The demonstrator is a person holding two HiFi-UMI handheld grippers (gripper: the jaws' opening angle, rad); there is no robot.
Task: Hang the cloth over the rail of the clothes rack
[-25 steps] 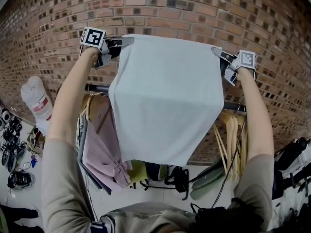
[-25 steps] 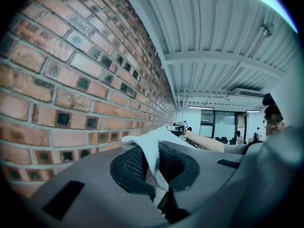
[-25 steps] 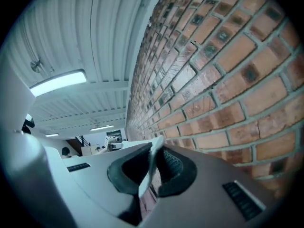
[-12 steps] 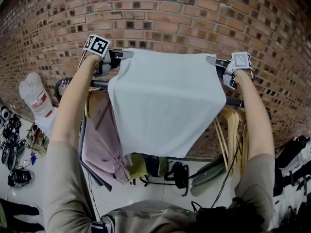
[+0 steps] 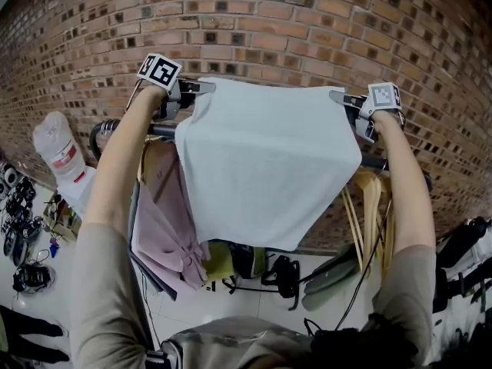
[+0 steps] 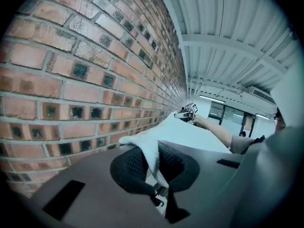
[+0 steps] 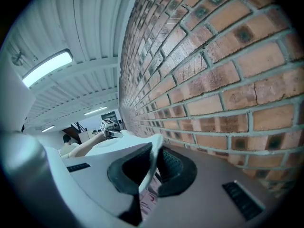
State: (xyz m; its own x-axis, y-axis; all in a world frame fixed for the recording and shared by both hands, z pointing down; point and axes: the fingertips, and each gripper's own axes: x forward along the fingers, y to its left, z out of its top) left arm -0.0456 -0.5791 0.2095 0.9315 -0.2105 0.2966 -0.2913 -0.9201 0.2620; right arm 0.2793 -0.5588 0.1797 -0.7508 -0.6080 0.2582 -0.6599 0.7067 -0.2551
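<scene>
The cloth [image 5: 265,167] spread above the rail [image 5: 159,131], top corners pinched tight in left gripper [image 5: 198,88] and right gripper [image 5: 340,98] (most of it hangs on the near side); let go now, that weight would likely drag it off.

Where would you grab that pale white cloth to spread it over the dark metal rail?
By its two top corners, one per gripper, coming in from the outer sides. The left gripper and right gripper are shut on the pale white cloth that way; being limp, it hangs flat and wide only when stretched between corners.
</scene>
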